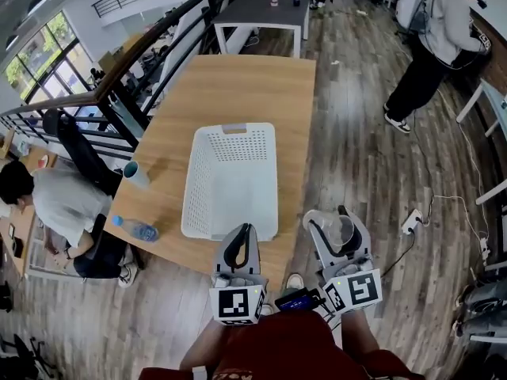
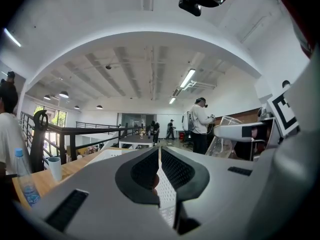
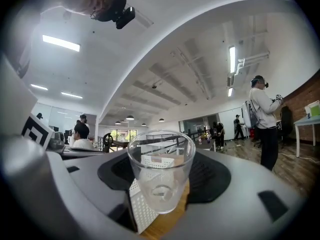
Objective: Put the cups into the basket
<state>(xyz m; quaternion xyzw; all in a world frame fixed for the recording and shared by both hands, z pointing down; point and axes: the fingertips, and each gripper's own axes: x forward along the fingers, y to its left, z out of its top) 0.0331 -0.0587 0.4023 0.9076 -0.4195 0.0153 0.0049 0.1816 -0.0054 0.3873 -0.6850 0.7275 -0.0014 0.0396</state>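
Observation:
A clear plastic cup (image 1: 337,229) sits upright between the jaws of my right gripper (image 1: 331,218), which is shut on it, off the table's right near corner and over the floor. In the right gripper view the cup (image 3: 160,171) fills the middle, with a basket corner (image 3: 136,206) behind it. The white perforated basket (image 1: 196,187) stands on the wooden table (image 1: 253,85) and looks empty. My left gripper (image 1: 245,231) is shut on nothing at the basket's near edge. A pale cup (image 1: 136,173) stands near the table's left edge; the left gripper view shows this pale cup (image 2: 54,168) too.
A water bottle (image 1: 135,229) lies on the table's near left corner. A person sits at a desk to the left (image 1: 49,200), and another stands at the back right (image 1: 434,50). A grey table (image 1: 261,10) lies beyond. A power strip (image 1: 412,222) rests on the floor.

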